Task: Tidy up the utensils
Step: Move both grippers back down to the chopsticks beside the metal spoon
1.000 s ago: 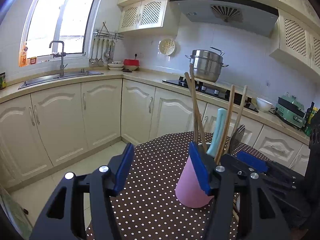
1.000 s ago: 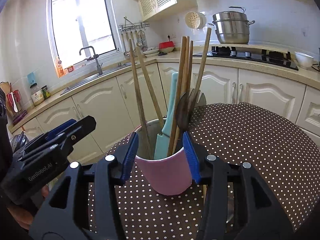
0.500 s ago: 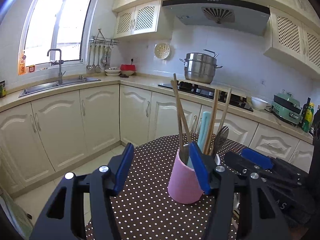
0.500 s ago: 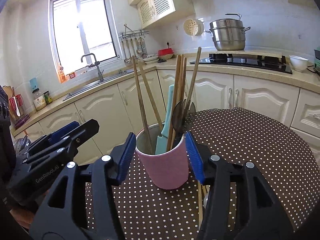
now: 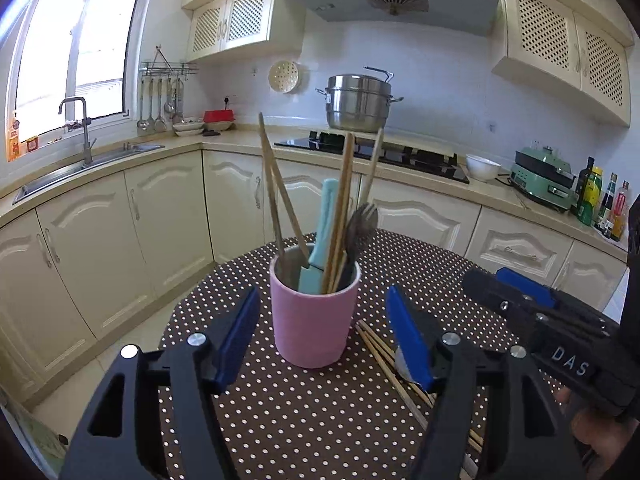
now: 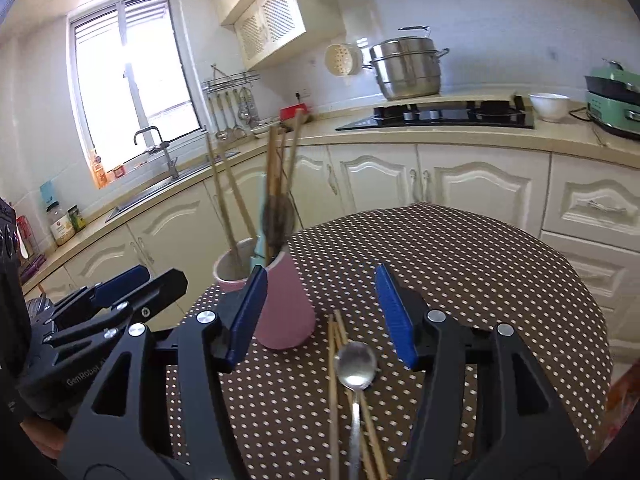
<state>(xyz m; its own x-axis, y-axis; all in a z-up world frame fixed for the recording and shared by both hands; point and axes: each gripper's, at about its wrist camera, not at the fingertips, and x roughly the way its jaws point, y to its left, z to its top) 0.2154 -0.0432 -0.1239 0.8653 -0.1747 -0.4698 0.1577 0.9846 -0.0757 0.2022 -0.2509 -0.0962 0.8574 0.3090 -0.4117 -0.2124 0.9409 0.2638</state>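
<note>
A pink cup (image 5: 314,320) stands upright on the dotted tablecloth (image 5: 280,420). It holds wooden chopsticks (image 5: 280,196), a teal-handled utensil (image 5: 322,236) and a dark metal fork (image 5: 360,228). My left gripper (image 5: 324,340) faces the cup with jaws opening; a gap shows on each side. In the right wrist view the cup (image 6: 284,308) sits behind the left finger of my right gripper (image 6: 320,316). Its jaws are opening over a metal spoon (image 6: 355,364) and loose chopsticks (image 6: 334,360) lying flat on the cloth. Neither gripper holds anything.
The round table's far edge (image 6: 480,224) drops off toward cream cabinets. Behind run a counter with a sink (image 5: 80,164), a hob with a steel pot (image 5: 358,102), a white bowl (image 6: 550,106) and a green appliance (image 6: 612,100). A hand (image 5: 600,440) grips the right tool.
The right gripper had its pads at the cup's sides; it has widened, drawn back and swung right, uncovering spoon and chopsticks. The left gripper pulled back and widened, with the cup now centred before it.
</note>
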